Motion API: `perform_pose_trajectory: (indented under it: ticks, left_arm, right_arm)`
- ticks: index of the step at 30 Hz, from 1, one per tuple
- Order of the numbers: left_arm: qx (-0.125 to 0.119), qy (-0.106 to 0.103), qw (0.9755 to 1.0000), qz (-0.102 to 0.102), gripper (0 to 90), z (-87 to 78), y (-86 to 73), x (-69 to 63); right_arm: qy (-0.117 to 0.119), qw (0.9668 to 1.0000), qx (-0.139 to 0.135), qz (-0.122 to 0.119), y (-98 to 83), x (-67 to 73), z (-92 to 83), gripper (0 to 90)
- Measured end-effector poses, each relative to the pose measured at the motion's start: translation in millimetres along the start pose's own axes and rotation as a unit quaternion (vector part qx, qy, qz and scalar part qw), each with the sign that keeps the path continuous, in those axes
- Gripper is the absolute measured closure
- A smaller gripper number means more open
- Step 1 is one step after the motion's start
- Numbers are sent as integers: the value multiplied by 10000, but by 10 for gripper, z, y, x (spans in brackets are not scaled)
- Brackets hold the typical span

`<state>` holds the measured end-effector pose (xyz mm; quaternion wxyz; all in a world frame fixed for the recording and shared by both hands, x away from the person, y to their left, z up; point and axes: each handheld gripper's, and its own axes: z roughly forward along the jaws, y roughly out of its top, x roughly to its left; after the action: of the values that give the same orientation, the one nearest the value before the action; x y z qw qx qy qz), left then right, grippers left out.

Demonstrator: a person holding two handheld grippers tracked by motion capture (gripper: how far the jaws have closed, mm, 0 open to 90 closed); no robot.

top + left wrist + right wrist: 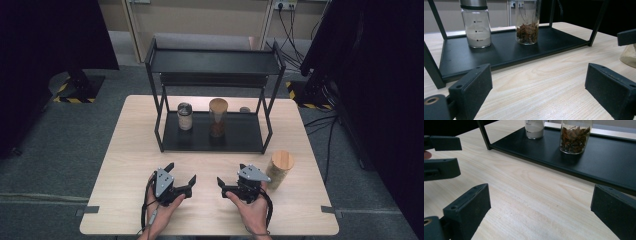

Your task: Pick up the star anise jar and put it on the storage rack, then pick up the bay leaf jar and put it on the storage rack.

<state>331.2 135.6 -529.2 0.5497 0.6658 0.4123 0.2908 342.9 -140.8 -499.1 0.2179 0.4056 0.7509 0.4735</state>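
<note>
Light wood table [130, 150], black two-tier metal rack [215, 62] standing on its far half. Rack's lower shelf [240, 137] carries two jars: a clear jar with a metal lid and white powder [185, 116] at the left, a taller jar with a wood lid and brown dried bits [218, 117] near the middle. A small low item sits at the back right of the shelf, too small to tell what.

Off the rack, on the bare tabletop to the right, stands a wood-lidded jar [279, 169]. It is upright, just beside the right gripper [231, 183], on that gripper's outer side and slightly farther from the person; not touching it. It is well apart from the left gripper [181, 176], with the right gripper in between. In the left gripper view its glass base shows at the right edge, behind a jaw of the other gripper.

Both grippers rest low over the near part of the table, one in each hand, jaws pointing inward toward each other, a gap of bare wood between them. Left gripper: jaws spread wide, nothing between them. Right gripper: jaws spread wide too, gripping nothing.
</note>
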Motion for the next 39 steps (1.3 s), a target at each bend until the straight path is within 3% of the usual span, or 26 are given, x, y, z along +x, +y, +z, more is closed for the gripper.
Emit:
perform_pose_trajectory:
  ticks: [22,30,39]
  left_arm:
    - [-20,11,10000,-5,67,-4,-2,-1]
    - [-23,12,10000,-1,68,-5,-2,-1]
    - [-14,25,10000,9,68,-2,-1,-5]
  right_arm:
    - [168,9994,-283,-129,-134,-9,-370,30]
    - [4,9995,-307,-113,-282,-80,-603,41]
    - [-379,9986,-364,109,-447,-297,-922,46]
